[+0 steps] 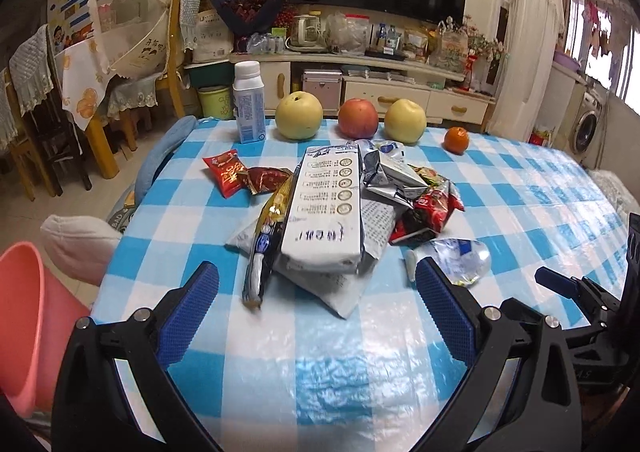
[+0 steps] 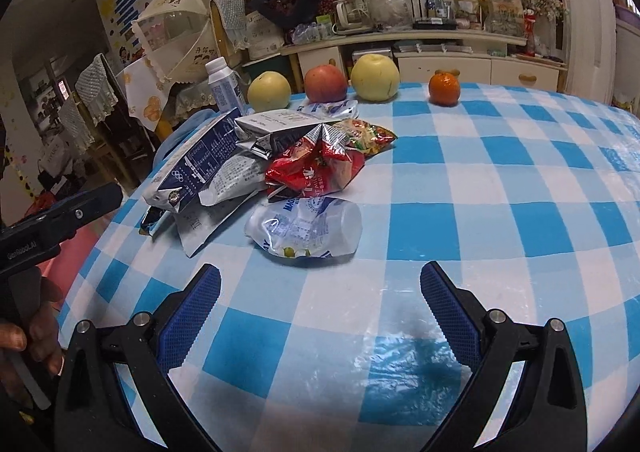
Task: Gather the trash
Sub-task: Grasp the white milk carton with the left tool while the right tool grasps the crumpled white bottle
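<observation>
Hovering with both sets of jaws spread wide and holding nothing, I face the trash pile (image 1: 332, 208) just ahead of my left gripper (image 1: 316, 316). The crushed bottle (image 2: 306, 230) lies nearest my right gripper (image 2: 320, 316) — likely its first pick. A pink bin (image 1: 20, 324) waits left of my left jaws, handy for drops — the fruit (image 1: 358, 119) beyond looks like it stays.

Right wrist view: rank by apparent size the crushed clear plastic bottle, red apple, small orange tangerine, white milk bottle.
1. Crushed clear plastic bottle, though it lies nearest the camera.
2. Red apple and white milk bottle: too alike to rank; the bottle is partly hidden.
3. Small orange tangerine.
</observation>
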